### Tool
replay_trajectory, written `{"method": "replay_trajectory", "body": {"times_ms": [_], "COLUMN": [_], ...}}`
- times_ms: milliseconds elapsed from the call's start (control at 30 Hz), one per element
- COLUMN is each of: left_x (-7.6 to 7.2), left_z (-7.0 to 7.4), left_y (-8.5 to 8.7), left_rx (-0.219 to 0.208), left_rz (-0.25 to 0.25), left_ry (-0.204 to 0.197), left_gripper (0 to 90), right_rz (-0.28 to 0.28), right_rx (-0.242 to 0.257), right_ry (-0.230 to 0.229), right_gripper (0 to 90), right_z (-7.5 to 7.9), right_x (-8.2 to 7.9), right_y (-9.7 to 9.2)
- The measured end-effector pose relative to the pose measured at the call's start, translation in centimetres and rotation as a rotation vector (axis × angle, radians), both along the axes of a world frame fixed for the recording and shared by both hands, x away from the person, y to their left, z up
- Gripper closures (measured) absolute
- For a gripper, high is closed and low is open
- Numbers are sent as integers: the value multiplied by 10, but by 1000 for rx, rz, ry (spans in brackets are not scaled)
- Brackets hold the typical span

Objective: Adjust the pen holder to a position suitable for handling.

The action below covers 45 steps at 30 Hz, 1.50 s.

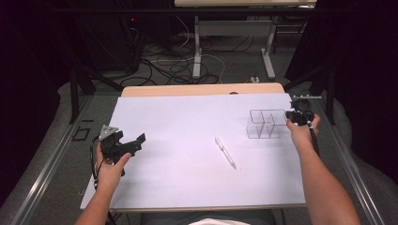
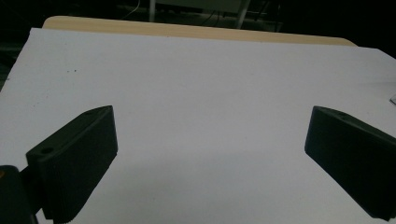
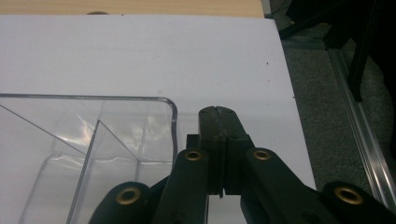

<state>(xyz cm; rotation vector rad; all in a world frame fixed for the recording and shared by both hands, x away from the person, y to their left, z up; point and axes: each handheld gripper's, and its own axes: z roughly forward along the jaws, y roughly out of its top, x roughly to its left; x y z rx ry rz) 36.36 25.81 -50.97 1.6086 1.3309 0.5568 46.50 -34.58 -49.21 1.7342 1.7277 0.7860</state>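
In the high view, the right tool [image 1: 296, 116] sat at the right wall of a clear plastic organizer [image 1: 266, 123] near the far right of the tabletop [image 1: 187, 122]; whether it touched the wall was too small to tell. The organizer was a rounded rectangular box split by thin partitions, its long axis running left to right. A white pen [image 1: 225, 152] lay near the middle, well apart from the box, slanting from far left to near right. The left tool [image 1: 126, 145], matte black under a grey three-cornered plate, hovered at the left edge, pointing right, its cable partly hidden by the hand.

In the left gripper view, the left tool [image 2: 208, 154] had its two blocky black jaws standing far apart over bare white sheet, both cut off by the frame's lower edge.

In the right gripper view, the right tool [image 3: 218, 112] had its jaws pressed together with nothing between them, just beside the organizer [image 3: 88, 140] and its rounded corner. The box's left part ran out of frame, and glare blurred its partitions.
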Motion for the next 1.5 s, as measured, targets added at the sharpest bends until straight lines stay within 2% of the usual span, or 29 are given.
{"method": "replay_trajectory", "body": {"times_ms": [200,367,533,767,1167,1333,1500], "left_x": [-1,0,0,1,1,1,1], "left_z": [0,0,0,0,0,0,0], "left_y": [1,1,0,-1,-1,-2,-2], "left_rx": [0,-8,-3,-5,-5,-4,-2], "left_rz": [-1,3,-1,-3,-4,-5,-6], "left_ry": [0,-2,4,1,-1,1,2], "left_gripper": [26,26,26,26,27,27,27], "right_rz": [-39,-46,-66,-76,-57,-53,-18], "right_rx": [24,11,37,43,39,49,48], "right_ry": [6,12,17,9,9,7,1], "right_gripper": [900,900,900,900,900,900,900], "right_z": [-2,-8,-11,-13,-16,-16,-17], "right_x": [-5,-11,-15,-18,-19,-19,-18], "right_y": [6,7,8,9,18,25,38]}}
